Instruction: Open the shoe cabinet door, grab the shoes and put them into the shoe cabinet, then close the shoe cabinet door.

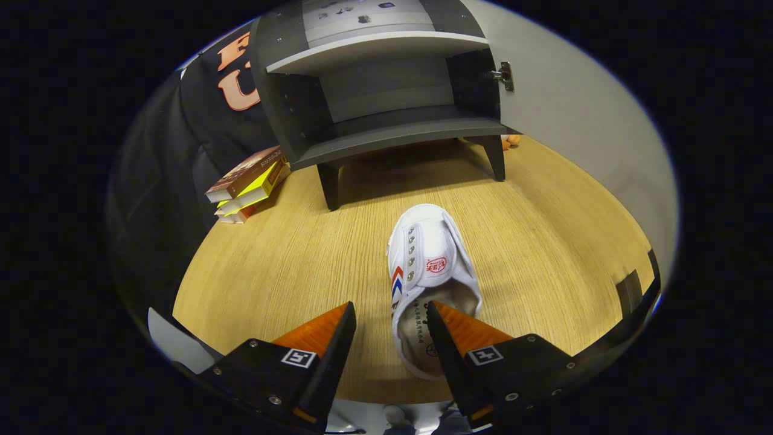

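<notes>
Fingers: apart, gripper [391, 314] straddling the shoe's heel wall, one finger inside the opening.
Shoe [430, 266]: mid-floor [290, 266], toe toward the cabinet.
Cabinet [386, 130]: beyond, door [574, 115] open.
Risk: thin canvas wall may slip when lifted.

Gripper [391, 317]: two wedge-shaped ribbed fingers [314, 332], spread apart; black mounts, silver screws, a square black-and-white marker on each.

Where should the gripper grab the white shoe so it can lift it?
Grab the shoe by the side wall at its open heel end, coming from above. One finger already sits in the opening; the gripper is open, so shutting would probably pinch that thin wall.
</notes>
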`<state>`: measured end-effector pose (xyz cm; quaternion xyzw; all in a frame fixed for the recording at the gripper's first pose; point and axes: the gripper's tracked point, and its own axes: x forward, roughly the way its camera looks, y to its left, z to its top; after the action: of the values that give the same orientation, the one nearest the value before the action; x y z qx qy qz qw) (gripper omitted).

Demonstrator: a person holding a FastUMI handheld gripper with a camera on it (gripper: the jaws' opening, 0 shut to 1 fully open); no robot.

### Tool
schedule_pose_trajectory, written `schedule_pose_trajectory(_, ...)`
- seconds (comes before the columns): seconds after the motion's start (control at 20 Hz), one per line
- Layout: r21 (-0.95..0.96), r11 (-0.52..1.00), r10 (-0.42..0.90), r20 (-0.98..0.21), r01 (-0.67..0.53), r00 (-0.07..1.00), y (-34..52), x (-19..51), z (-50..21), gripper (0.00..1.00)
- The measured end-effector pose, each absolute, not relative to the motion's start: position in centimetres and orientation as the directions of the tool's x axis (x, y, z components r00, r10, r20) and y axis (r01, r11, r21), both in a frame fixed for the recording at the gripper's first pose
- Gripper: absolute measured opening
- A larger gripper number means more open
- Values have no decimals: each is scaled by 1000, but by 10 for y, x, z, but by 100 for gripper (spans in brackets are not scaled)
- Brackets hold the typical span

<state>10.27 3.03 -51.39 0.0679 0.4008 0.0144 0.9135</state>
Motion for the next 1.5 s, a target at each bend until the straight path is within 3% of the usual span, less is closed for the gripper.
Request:
schedule_pose_trajectory(0.15, 130, 991, 81, -738, 23, 670, 30, 108, -522, 65)
schedule_pose_trajectory(0.45, 162, 986, 98, -761, 42, 641, 27, 113, -533, 24)
schedule_pose_trajectory(0.5, 165, 986, 102, -759, 38, 643, 28, 115, -532, 11)
schedule_pose_trajectory(0.6, 151, 988, 96, -759, 30, 644, 26, 114, -530, 0)
schedule_pose_trajectory(1.15, 139, 990, 91, -657, 1, 748, 19, 129, -440, 0)
schedule_pose_trajectory(1.5, 103, 995, 63, -452, -18, 890, 8, 155, -294, 0)
